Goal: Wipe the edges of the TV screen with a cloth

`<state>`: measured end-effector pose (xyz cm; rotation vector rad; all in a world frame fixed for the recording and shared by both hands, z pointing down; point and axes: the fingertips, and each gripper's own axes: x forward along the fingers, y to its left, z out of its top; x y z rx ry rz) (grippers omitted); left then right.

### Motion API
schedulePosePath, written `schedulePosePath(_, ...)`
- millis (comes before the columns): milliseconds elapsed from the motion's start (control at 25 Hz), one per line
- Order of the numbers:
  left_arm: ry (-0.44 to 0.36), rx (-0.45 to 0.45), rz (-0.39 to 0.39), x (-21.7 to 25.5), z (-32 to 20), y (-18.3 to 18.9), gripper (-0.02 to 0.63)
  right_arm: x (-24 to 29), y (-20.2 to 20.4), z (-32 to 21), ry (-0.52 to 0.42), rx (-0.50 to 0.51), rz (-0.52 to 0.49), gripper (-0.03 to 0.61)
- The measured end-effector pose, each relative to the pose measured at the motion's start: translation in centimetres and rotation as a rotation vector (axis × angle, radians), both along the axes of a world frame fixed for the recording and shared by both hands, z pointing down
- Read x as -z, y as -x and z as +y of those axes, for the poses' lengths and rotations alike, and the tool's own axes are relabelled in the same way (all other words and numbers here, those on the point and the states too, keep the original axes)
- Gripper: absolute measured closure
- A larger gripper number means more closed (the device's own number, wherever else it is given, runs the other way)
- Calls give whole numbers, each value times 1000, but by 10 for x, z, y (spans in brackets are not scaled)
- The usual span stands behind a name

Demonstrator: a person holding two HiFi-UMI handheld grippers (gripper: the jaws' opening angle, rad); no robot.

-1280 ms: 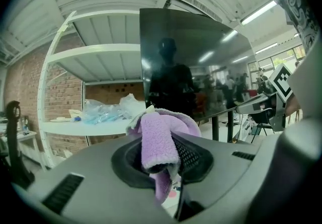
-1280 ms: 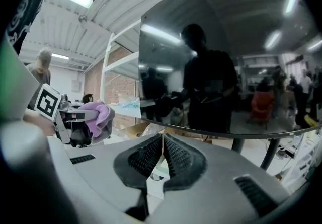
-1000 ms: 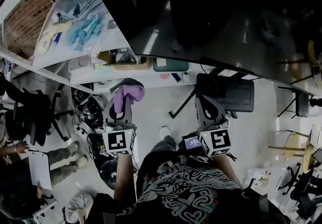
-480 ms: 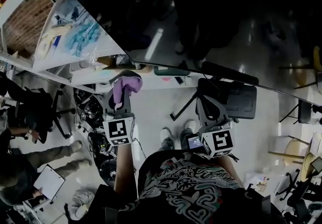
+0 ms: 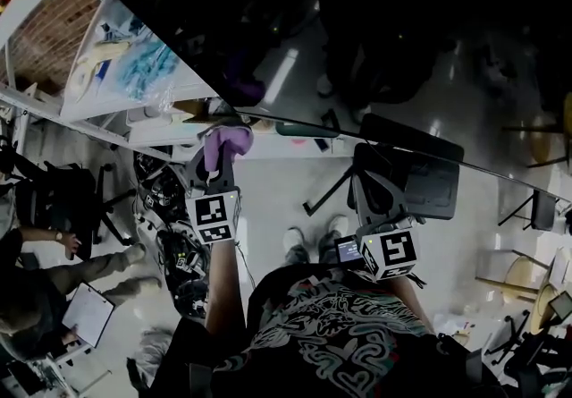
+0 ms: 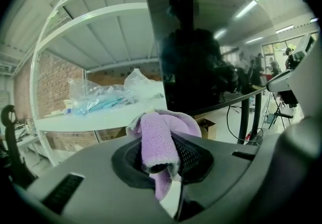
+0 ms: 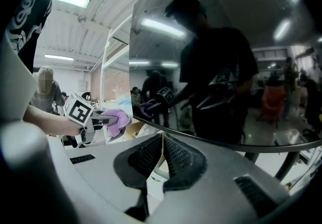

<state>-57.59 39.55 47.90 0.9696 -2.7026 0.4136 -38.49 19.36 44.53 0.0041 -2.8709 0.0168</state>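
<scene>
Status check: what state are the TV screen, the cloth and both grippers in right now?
TV screen: dark, showing only reflections.
cloth: bunched, just under the screen's lower edge; contact unclear.
left gripper: shut on the cloth.
right gripper: shut, nothing between its jaws.

The left gripper (image 5: pixel 217 164) has moved farther out, lifting the purple cloth (image 5: pixel 227 139) from well short of the lower edge of the TV screen (image 5: pixel 375 38) to just beneath that edge, near its left corner.
</scene>
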Motion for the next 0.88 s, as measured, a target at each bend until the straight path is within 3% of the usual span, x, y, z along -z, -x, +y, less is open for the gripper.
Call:
schedulePosePath(200, -18, 22, -17, 6, -5, 12, 546, 4, 2, -12, -7, -12, -8, 543)
schedulePosePath(880, -38, -34, -38, 14, -44, 25, 546, -2, 17, -15, -28, 6, 28, 543)
